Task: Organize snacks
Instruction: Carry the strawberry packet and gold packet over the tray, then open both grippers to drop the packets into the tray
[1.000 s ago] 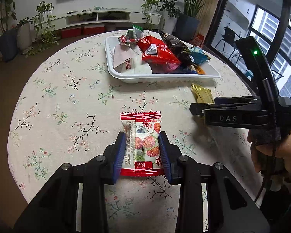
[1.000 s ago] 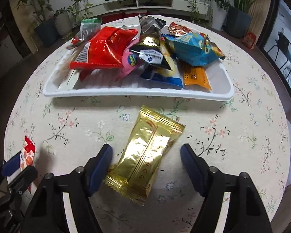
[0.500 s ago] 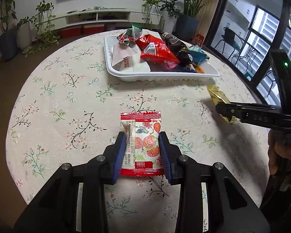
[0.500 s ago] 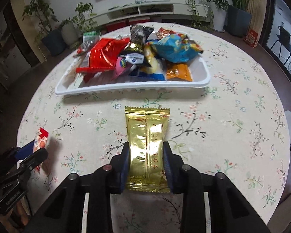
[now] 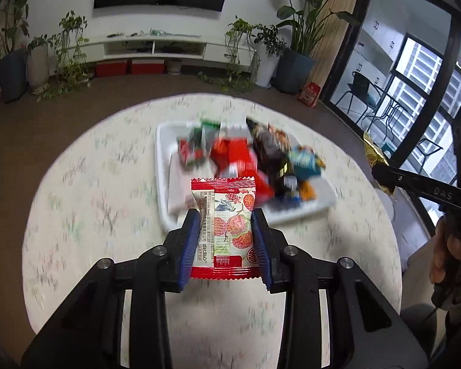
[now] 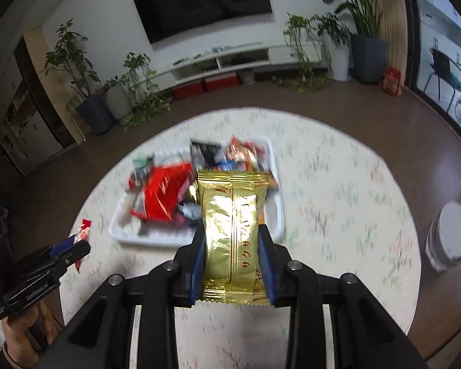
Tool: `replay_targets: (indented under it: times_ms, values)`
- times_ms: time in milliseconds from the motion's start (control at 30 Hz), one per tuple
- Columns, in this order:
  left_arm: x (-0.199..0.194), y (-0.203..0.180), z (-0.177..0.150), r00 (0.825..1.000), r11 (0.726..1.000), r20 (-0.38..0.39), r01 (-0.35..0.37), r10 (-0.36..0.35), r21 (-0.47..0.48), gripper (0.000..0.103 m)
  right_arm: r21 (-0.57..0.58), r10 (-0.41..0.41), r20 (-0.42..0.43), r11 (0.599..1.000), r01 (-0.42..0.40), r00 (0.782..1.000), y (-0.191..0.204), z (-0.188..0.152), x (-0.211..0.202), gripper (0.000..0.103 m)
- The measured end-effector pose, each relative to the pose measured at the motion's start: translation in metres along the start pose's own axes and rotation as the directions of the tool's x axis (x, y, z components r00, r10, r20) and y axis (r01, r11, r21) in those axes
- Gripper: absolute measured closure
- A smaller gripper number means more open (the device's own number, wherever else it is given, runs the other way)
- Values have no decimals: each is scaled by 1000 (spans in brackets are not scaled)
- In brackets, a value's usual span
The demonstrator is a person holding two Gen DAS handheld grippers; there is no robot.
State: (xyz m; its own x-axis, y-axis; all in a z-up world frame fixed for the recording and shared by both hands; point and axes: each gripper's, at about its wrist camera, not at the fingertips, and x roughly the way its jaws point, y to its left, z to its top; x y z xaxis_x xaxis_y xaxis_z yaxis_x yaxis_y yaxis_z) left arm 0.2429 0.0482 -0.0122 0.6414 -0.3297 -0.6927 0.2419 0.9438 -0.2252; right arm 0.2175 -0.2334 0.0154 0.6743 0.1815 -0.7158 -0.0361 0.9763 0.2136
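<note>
My left gripper (image 5: pixel 226 230) is shut on a red and white strawberry snack packet (image 5: pixel 226 227) and holds it high above the round table. My right gripper (image 6: pixel 232 246) is shut on a gold foil snack packet (image 6: pixel 232 227), also lifted high. A white tray (image 5: pixel 322 204) with several snack bags sits on the table below, blurred by motion; it also shows in the right wrist view (image 6: pixel 278 212). The right gripper and gold packet (image 5: pixel 373 153) appear at the right edge of the left wrist view. The left gripper (image 6: pixel 76 246) shows at the lower left of the right wrist view.
The round table has a floral cloth (image 5: pixel 92 203). A white bucket (image 6: pixel 450 236) stands on the floor to the right of the table. Potted plants (image 5: pixel 295 61) and a low TV shelf (image 5: pixel 156 46) line the far wall.
Both grippers have risen well above the table with their packets. The right gripper closed on the gold packet a second ago. The tray now looks smaller and farther below.
</note>
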Motion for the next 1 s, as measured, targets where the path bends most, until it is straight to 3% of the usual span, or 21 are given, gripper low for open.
replay_targets:
  times_ms: [167, 333, 667, 1000]
  values:
    - [34, -11, 58, 1000, 1000, -7, 10, -10, -10, 71, -20, 5, -13, 1000, -5, 1000, 12, 43, 32, 69]
    - [80, -26, 80, 998, 1000, -65, -5, 6, 7, 71, -31, -9, -91, 1000, 6, 996, 15, 56, 84, 69]
    - [142, -32, 85, 992, 998, -114, -58, 58, 5, 69, -53, -43, -181, 998, 34, 982, 15, 48, 143, 69]
    - [147, -37, 85, 993, 997, -85, -75, 77, 28, 66, -71, -78, -177, 995, 66, 981, 15, 47, 146, 62]
